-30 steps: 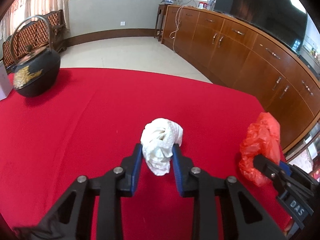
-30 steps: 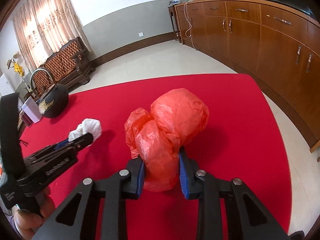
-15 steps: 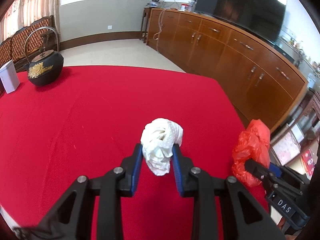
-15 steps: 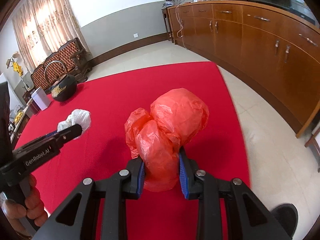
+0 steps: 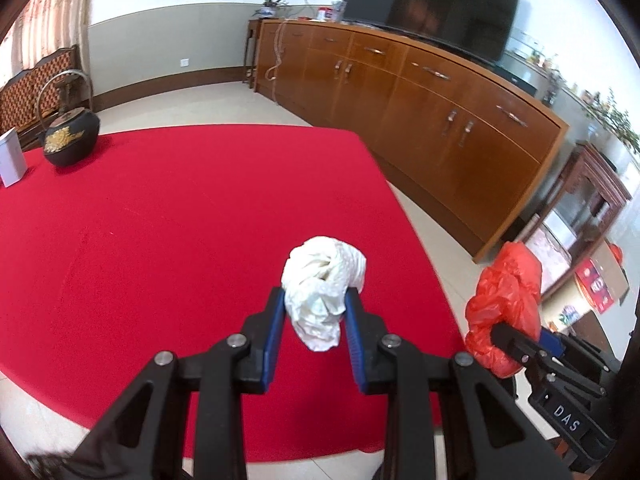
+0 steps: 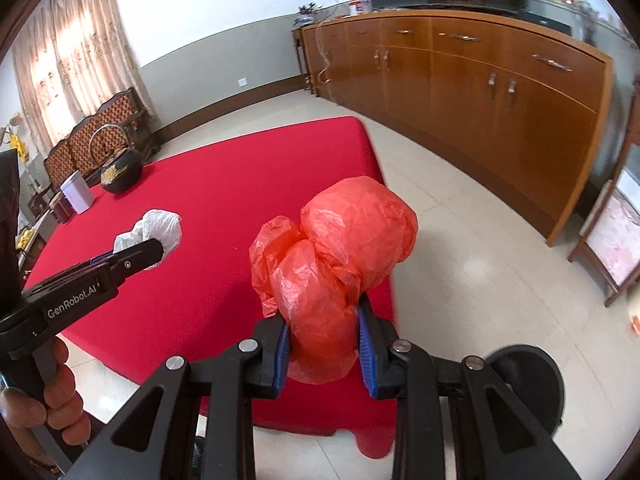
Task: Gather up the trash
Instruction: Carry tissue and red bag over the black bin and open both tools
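Note:
My left gripper (image 5: 315,304) is shut on a crumpled white paper wad (image 5: 322,280) and holds it above the red tablecloth (image 5: 160,220). My right gripper (image 6: 322,320) is shut on a crumpled red plastic bag (image 6: 340,256), held up over the table's near right corner and the floor. The bag and the right gripper also show at the right of the left wrist view (image 5: 506,300). The wad and the left gripper show at the left of the right wrist view (image 6: 154,230).
A black teapot (image 5: 70,138) and a white box (image 5: 10,156) stand at the far left of the table. A long wooden sideboard (image 5: 420,96) with a TV runs along the right wall. A dark round object (image 6: 528,384) lies on the tiled floor at lower right.
Both grippers have lifted and drawn back from the table with their loads still held. The table looks smaller and more of the floor and the table's near edge shows.

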`<action>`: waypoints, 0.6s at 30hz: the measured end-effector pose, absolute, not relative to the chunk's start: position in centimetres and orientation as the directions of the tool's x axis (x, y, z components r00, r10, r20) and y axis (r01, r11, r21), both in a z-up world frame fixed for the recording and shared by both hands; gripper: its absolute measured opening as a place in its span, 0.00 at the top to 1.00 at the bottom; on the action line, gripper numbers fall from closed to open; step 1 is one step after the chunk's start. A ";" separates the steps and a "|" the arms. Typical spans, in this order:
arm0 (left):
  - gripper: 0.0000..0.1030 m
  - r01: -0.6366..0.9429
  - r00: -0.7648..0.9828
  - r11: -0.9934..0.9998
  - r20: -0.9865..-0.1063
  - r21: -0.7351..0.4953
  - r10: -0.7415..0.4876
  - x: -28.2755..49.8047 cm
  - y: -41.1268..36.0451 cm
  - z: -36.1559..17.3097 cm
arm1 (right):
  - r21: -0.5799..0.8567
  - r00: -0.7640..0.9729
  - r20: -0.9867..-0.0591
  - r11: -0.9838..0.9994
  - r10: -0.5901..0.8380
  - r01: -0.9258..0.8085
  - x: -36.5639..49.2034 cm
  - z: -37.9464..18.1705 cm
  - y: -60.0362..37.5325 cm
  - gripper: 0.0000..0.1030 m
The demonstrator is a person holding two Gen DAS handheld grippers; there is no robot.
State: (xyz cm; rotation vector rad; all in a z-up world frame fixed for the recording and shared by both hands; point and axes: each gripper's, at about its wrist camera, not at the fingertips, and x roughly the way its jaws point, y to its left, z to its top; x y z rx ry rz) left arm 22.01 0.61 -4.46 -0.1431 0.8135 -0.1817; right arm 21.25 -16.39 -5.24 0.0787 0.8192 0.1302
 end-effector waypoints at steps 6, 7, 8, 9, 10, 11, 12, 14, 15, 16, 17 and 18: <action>0.70 0.161 0.665 0.965 -0.699 -0.209 -0.262 20.5 -2.1 -4.2 | 0.085 0.695 -0.715 0.996 0.075 -0.020 17.7 -4.4 -20.1 0.70; 0.70 0.172 0.663 0.963 -0.699 -0.209 -0.270 20.3 -2.7 -4.1 | 0.081 0.698 -0.713 0.997 0.063 -0.008 17.2 -4.3 -20.9 0.70; 0.70 0.181 0.661 0.961 -0.698 -0.209 -0.276 20.1 -3.2 -4.1 | 0.078 0.701 -0.711 0.997 0.051 0.007 16.7 -4.2 -21.7 0.70; 0.70 0.190 0.659 0.959 -0.697 -0.209 -0.283 19.9 -3.7 -4.1 | 0.076 0.703 -0.710 0.997 0.040 0.020 16.2 -4.2 -22.4 0.70; 0.70 0.205 0.654 0.957 -0.698 -0.208 -0.292 19.8 -4.3 -4.2 | 0.075 0.705 -0.708 0.997 0.028 0.036 15.8 -4.1 -23.2 0.70; 0.70 0.215 0.651 0.954 -0.698 -0.207 -0.298 19.6 -4.9 -4.2 | 0.074 0.707 -0.707 0.996 0.015 0.052 15.3 -4.1 -24.1 0.70; 0.70 0.227 0.647 0.952 -0.699 -0.206 -0.305 19.4 -5.5 -4.3 | 0.073 0.708 -0.706 0.995 0.002 0.071 14.7 -4.1 -25.0 0.70; 0.70 0.255 0.633 0.945 -0.703 -0.205 -0.323 19.2 -6.8 -4.5 | 0.073 0.705 -0.709 0.992 -0.018 0.099 13.9 -4.2 -26.6 0.70; 0.70 0.268 0.626 0.941 -0.705 -0.206 -0.333 19.2 -7.5 -4.6 | 0.073 0.704 -0.710 0.991 -0.028 0.114 13.5 -4.3 -27.3 0.70; 0.70 0.277 0.621 0.938 -0.706 -0.206 -0.339 19.1 -8.0 -4.6 | 0.073 0.702 -0.711 0.989 -0.039 0.129 13.1 -4.4 -28.1 0.70; 0.70 0.291 0.614 0.934 -0.709 -0.206 -0.347 19.0 -8.7 -4.8 | 0.073 0.699 -0.713 0.987 -0.050 0.145 12.6 -4.6 -28.9 0.70; 0.70 0.306 0.605 0.929 -0.712 -0.207 -0.358 18.9 -9.5 -4.9 | 0.072 0.697 -0.715 0.985 -0.059 0.157 12.6 -4.7 -29.2 0.70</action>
